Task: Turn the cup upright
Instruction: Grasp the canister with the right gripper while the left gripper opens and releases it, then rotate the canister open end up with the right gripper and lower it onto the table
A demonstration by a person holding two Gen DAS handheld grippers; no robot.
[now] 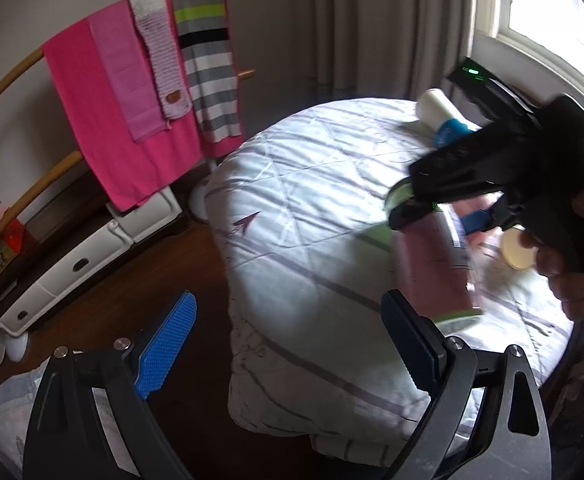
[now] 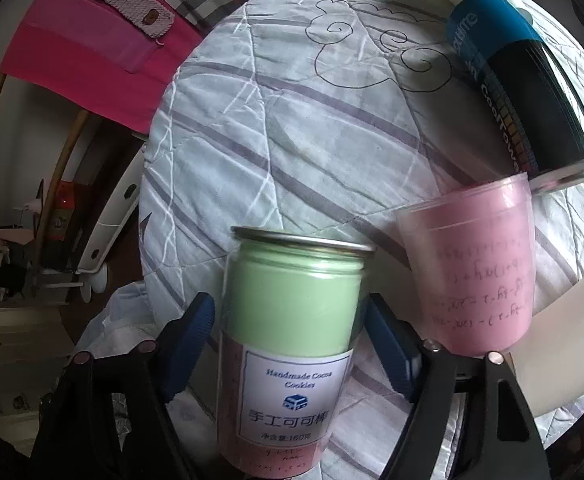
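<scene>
1. While motion blur smears the right half of the left wrist view, the left half is sharp: pink towels [image 1: 108,112] and a striped cloth [image 1: 208,60] hang on a wooden rack, white drawers [image 1: 92,248] below, their far end cut off by the frame edge.
2. Left gripper [image 1: 288,344]: blue pads [image 1: 164,348] spread wide apart, nothing between them, hovering over the edge of the quilt [image 1: 312,184].
3. Right of that, the right gripper [image 1: 416,216] shows from outside as a black body; its fingertips are mostly hidden behind the blurred can. Hand [image 1: 564,264] on its handle, partly cut off.
4. Cup in the left wrist view: cannot separate it from the blurred pink mass.
5. Right wrist view, left side: towels and rack are distorted at the rim, and the dark clutter below is too small to read.
6. Centre: the right gripper [image 2: 292,344] is clamped on a green can [image 2: 292,340] with a white cookie label; pads press its sides. Its lower end looks pink and runs out of frame.
7. Just right of it, the pink cup [image 2: 480,264] stands on the quilt with its narrower end up and its wide end partly hidden behind the gripper finger; faint writing on it is unreadable.
8. Behind the cup, touching or nearly so, lies a dark blue-banded canister [image 2: 532,92] with a white cap, top cut off.
9. Far right: pale object [image 2: 564,320], blurred, cannot identify.
</scene>
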